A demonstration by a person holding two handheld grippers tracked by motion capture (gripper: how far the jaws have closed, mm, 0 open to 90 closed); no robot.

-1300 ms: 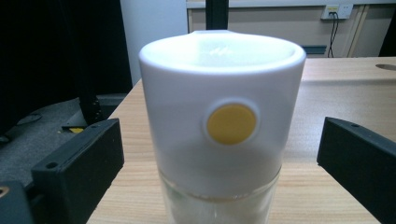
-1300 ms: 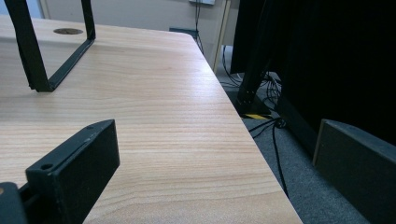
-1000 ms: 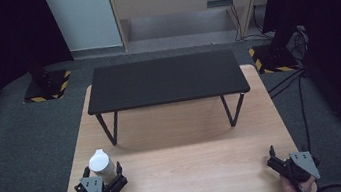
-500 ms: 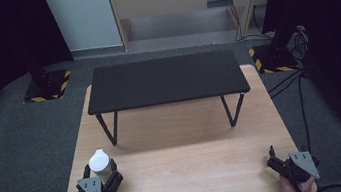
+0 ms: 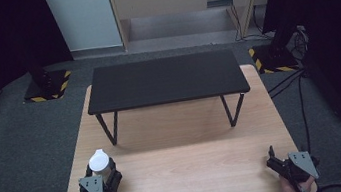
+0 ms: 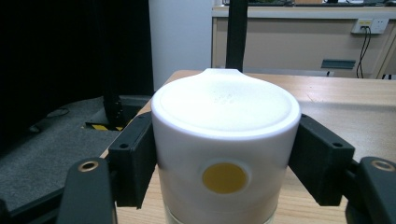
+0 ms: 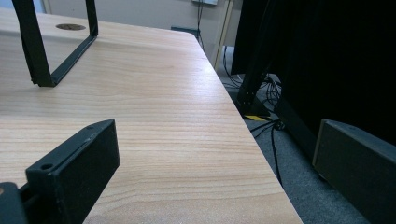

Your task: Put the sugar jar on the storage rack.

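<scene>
White jar [image 6: 225, 140] clamped between left gripper's [image 5: 103, 178] fingers [image 6: 135, 158], upright on table [image 5: 194, 168]

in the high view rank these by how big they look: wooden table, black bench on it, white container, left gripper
1. wooden table
2. black bench
3. left gripper, its jaws just closed on the container
4. white container

The last two look close in size, and the gripper hides part of the container, so that order is unsure.

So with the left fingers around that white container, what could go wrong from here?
The left gripper, its fingers just closed, holds the white container below its lid; a weak squeeze could let it slip.

It stands near the wooden table's left edge, so a nudge might tip it off.
</scene>
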